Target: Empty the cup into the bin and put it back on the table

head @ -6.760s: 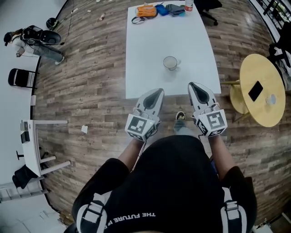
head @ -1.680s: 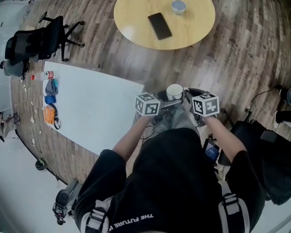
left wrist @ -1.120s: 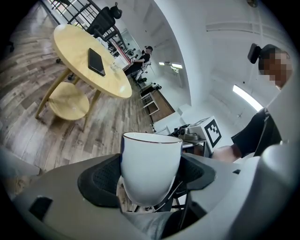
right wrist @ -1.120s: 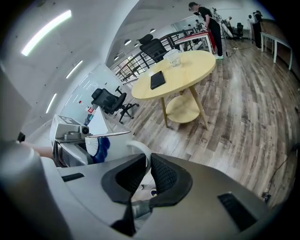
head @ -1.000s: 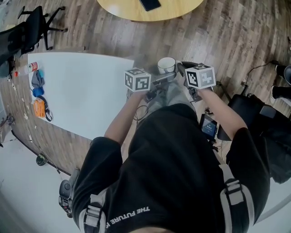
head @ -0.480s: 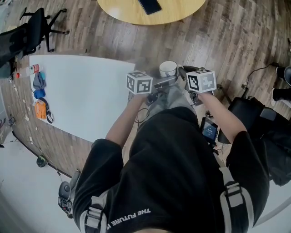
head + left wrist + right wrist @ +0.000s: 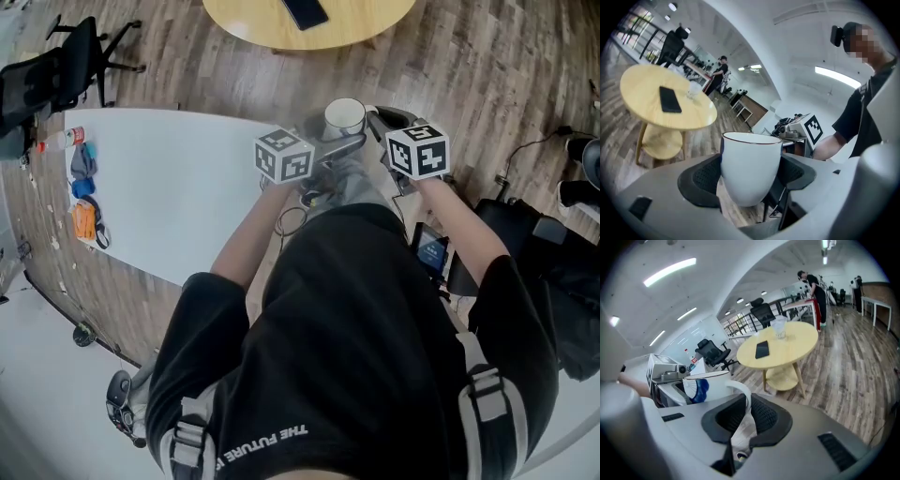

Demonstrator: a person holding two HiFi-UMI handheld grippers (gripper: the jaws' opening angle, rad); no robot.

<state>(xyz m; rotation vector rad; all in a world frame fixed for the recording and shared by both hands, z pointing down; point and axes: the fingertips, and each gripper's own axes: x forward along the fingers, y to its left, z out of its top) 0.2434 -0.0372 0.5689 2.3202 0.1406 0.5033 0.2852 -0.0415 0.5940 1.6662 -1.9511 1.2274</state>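
A white cup is held upright in the air in front of the person, above the wood floor just off the white table's corner. My left gripper is shut on the cup's body; in the left gripper view the cup sits squeezed between both black pads. My right gripper is shut on the cup's handle, which runs down between its pads. The cup carries a blue mark on its side. Its inside is hidden in both gripper views.
The white table lies to the left, with small coloured items at its far end. A round yellow table with a black phone stands ahead. A black office chair is far left; dark gear lies on the floor at right.
Earlier the cup stood on the white table with both grippers free. Now both hold it off the table. Over the last second the cup has risen slightly.
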